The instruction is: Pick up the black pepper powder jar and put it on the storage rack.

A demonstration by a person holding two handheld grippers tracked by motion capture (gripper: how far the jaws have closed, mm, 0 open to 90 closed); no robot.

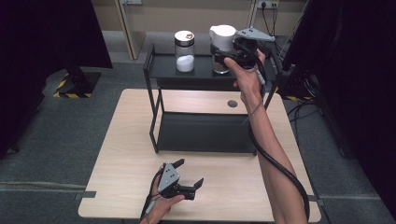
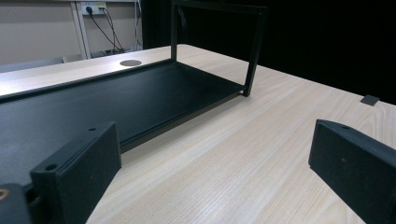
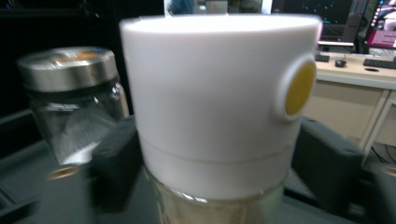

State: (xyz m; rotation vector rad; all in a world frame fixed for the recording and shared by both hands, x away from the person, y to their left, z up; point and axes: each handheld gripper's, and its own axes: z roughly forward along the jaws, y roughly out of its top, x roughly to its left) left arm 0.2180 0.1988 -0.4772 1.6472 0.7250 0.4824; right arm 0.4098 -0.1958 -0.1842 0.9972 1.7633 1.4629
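A jar with a tall white lid (image 1: 222, 39) stands on the top tier of a black shelf rack (image 1: 163, 65) at the back of the table. My right gripper (image 1: 220, 57) is shut on its glass body just under the lid. In the right gripper view the white lid (image 3: 219, 107), with its yellow round spot, is close and blurred, and the jaws press in from both sides. A glass jar with a metal lid (image 1: 185, 51) and white powder inside stands to its left (image 3: 70, 107). My left gripper (image 1: 190, 171) rests open near the table's front edge, holding nothing (image 2: 210, 172).
The rack's lower tier (image 1: 201, 133) is a bare black tray (image 2: 116, 102) on the light wooden table (image 1: 126, 154). A round cable hole (image 1: 232, 103) lies behind it. Dark screens stand on both sides, and cables lie on the floor at the right.
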